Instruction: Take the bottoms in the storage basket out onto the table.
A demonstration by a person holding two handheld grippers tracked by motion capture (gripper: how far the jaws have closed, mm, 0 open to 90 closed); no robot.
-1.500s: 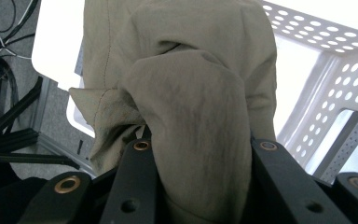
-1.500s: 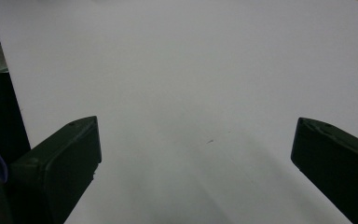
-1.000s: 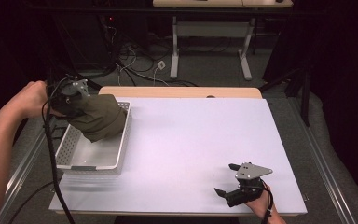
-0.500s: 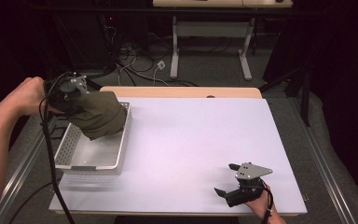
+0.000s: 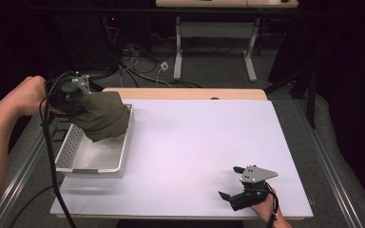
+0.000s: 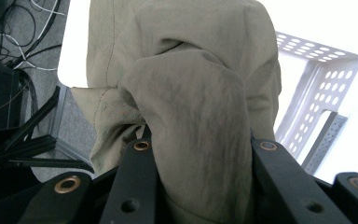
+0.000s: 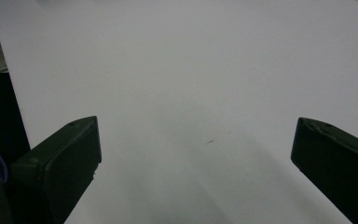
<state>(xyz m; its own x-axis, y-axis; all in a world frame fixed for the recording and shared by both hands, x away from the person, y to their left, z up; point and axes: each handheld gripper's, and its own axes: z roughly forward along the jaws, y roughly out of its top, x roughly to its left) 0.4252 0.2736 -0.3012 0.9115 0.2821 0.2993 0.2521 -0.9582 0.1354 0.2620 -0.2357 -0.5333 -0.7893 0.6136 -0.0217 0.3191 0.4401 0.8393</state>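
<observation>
Clearly pinching an olive-green cloth (image 5: 102, 116) with the left gripper (image 5: 76, 92), jaws pressed on a thick fold, above the far end of the white perforated basket (image 5: 123, 152) at the left edge of the table (image 5: 195, 137). Could slip from the hold, or hang over the basket rim and spill out, if released too early. Nothing else visible inside the basket, floor bare. Near the front right corner, right gripper (image 5: 235, 183) resting with jaws spread wide, holding nothing.

The left gripper (image 5: 83, 102), clamped on an olive cloth (image 5: 102, 116), has drifted slightly toward the near-left, carrying the cloth a little over the white basket (image 5: 123, 152)
</observation>
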